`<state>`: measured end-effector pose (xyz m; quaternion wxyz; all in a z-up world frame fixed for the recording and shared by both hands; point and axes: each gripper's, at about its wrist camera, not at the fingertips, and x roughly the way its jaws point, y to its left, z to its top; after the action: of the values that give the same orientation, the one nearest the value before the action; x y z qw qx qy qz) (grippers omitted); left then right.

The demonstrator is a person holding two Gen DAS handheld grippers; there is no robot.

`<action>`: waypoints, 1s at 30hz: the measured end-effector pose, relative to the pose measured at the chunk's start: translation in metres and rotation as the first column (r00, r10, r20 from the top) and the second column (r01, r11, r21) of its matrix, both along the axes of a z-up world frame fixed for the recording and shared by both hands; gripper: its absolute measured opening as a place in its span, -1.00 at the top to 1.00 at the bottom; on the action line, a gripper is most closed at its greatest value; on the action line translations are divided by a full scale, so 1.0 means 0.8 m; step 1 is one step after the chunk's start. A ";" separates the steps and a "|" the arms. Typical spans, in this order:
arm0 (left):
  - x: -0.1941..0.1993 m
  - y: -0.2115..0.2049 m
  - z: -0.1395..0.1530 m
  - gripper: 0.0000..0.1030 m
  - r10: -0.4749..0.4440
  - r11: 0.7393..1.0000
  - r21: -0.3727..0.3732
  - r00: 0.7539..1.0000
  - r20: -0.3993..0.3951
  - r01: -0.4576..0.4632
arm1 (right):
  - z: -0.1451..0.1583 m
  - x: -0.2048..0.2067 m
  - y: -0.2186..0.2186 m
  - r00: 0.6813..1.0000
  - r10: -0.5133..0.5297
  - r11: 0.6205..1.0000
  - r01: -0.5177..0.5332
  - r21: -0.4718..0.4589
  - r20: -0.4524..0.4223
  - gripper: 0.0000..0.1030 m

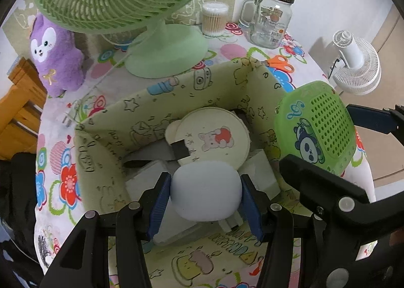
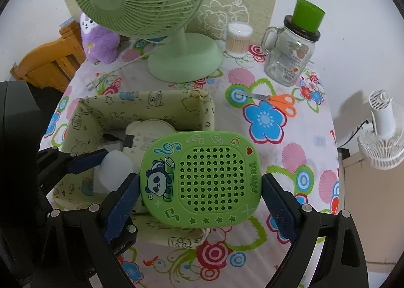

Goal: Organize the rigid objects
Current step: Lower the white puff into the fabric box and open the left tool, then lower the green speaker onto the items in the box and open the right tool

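Blue pads of the left gripper (image 1: pixel 205 194) pinch a white rounded object (image 1: pixel 205 190) on both sides, holding it over the open fabric box (image 1: pixel 161 101); this box, pale green with cartoon drawings, stands on the flowered tablecloth (image 2: pixel 298 151); inside it lie a round cream lid with a bunny picture (image 1: pixel 214 136), a small black piece resting on the lid's near edge, and white blocks below that I cannot identify. Just to the right, the right gripper (image 2: pixel 200 195) clamps a green panda case (image 2: pixel 202 179) with a perforated face between its blue pads; the case hangs over the box's near right corner, above the rim, and hides part of the interior in the right wrist view; the white object shows to the left of it there (image 2: pixel 116 169), touching one blue pad of the left gripper. Behind the box stands a green table fan (image 2: pixel 156 10), with a purple plush toy (image 1: pixel 54 53) to its left; further right are a tub of cotton swabs (image 1: pixel 214 19), a glass mug jar with a green cup on its lid (image 1: pixel 272 20), and orange-handled scissors (image 2: pixel 275 101) lying flat on the cloth; a white fan (image 2: pixel 383 131) sits off the table at the right.
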<state>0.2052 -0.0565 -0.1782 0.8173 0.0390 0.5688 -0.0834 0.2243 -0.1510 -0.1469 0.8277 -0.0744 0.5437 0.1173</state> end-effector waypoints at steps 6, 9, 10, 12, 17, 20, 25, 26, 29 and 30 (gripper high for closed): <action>0.006 -0.006 -0.006 -0.17 -0.002 1.000 -0.012 1.000 -0.003 0.002 | -0.006 -0.001 -0.017 0.999 -0.042 0.999 0.042 0.003 -0.013 -0.85; 0.006 -0.009 -0.004 -0.47 -0.010 1.000 -0.021 1.000 0.001 0.010 | -0.007 -0.001 -0.021 0.999 -0.050 0.999 0.050 -0.002 -0.012 -0.85; 0.005 -0.009 -0.001 -0.51 -0.015 1.000 -0.019 1.000 0.012 0.015 | -0.006 -0.001 -0.022 0.999 -0.050 0.999 0.050 -0.002 -0.011 -0.85; 0.002 -0.009 0.005 -0.62 -0.024 1.000 -0.012 0.999 0.030 0.025 | -0.004 0.000 -0.021 0.999 -0.050 0.999 0.050 -0.003 -0.004 -0.84; -0.003 0.000 0.018 -0.72 -0.022 1.000 0.024 0.998 0.054 0.020 | 0.003 -0.001 -0.008 0.999 -0.030 1.000 0.030 0.003 0.011 -0.84; -0.006 0.011 0.023 -0.74 -0.005 0.999 0.046 0.998 0.057 0.002 | 0.008 -0.002 0.004 1.000 -0.007 1.000 0.007 0.010 0.022 -0.84; -0.012 0.032 0.028 -0.74 0.033 0.997 0.070 0.998 0.049 -0.036 | 0.012 -0.004 0.026 0.999 0.027 0.999 -0.028 0.020 0.031 -0.85; -0.013 0.036 0.028 -0.75 0.037 0.997 0.073 0.998 0.046 -0.040 | 0.012 -0.003 0.030 0.999 0.033 0.999 -0.034 0.022 0.031 -0.84; -0.017 0.044 0.030 -0.78 0.046 0.996 0.075 0.998 0.038 -0.049 | 0.011 -0.002 0.042 0.998 0.050 0.998 -0.051 0.022 0.031 -0.84; -0.018 0.046 0.030 -0.80 0.049 0.996 0.075 0.998 0.036 -0.051 | 0.010 -0.001 0.044 0.998 0.054 0.998 -0.055 0.022 0.030 -0.85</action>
<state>0.1909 -0.0196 -0.1540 0.8267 0.0570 0.5583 -0.0405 0.2237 -0.1154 -0.1386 0.8329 -0.0817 0.5279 0.1448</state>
